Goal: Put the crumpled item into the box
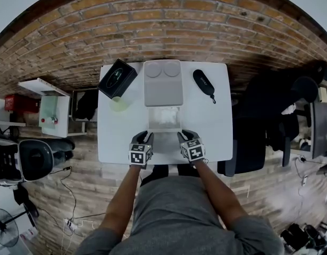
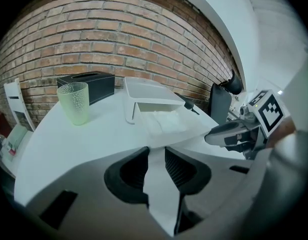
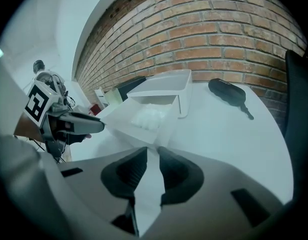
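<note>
A white box (image 1: 163, 84) stands open at the middle of the white table (image 1: 216, 126), its lid (image 2: 148, 90) tipped back. The crumpled white item (image 1: 164, 116) lies inside the box, also visible in the left gripper view (image 2: 166, 120) and the right gripper view (image 3: 146, 118). The box's flat front flap (image 1: 166, 141) reaches toward me. My left gripper (image 1: 143, 138) is shut on the flap's left corner (image 2: 159, 184). My right gripper (image 1: 185, 137) is shut on the right corner (image 3: 148, 189). Each gripper shows in the other's view: the right gripper (image 2: 219, 134), the left gripper (image 3: 88, 125).
A black tissue box (image 1: 117, 77) and a green cup (image 1: 119, 104) stand at the table's back left. A black pouch (image 1: 204, 82) lies at the back right. A dark chair (image 1: 259, 121) is right of the table, a white shelf (image 1: 46, 108) left. A brick wall is behind.
</note>
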The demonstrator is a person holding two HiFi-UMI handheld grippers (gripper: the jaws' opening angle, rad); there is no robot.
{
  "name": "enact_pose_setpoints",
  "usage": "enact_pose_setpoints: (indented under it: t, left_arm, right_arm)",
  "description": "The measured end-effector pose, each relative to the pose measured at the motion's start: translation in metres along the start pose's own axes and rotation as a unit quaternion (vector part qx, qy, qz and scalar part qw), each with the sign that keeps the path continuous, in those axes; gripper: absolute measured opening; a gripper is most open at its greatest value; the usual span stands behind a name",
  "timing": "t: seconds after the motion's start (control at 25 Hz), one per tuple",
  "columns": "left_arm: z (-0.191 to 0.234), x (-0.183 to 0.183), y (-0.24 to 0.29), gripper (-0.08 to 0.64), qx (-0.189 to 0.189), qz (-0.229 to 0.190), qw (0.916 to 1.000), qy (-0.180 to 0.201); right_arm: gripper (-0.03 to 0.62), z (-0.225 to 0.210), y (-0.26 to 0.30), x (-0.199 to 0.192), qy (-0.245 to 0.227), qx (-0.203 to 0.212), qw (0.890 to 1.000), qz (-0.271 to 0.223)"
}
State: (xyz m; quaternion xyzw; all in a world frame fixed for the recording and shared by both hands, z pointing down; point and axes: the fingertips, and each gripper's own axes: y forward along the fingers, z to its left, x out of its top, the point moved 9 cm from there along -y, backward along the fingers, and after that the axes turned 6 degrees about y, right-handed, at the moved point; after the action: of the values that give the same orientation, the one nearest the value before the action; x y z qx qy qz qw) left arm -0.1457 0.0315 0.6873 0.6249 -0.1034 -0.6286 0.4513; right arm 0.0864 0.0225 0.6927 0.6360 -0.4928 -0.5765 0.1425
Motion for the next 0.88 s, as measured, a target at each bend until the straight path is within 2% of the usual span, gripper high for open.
enact_pose_setpoints:
  t: [0.88]
  left_arm:
    - [0.0034,-0.0002,0.0045,0.109,0.007,-0.005,0.9999,-0.015]
  right_arm:
    - [0.083,-0.0039,0.0082,-0.0002,-0.002,0.006,1.0,-0.01]
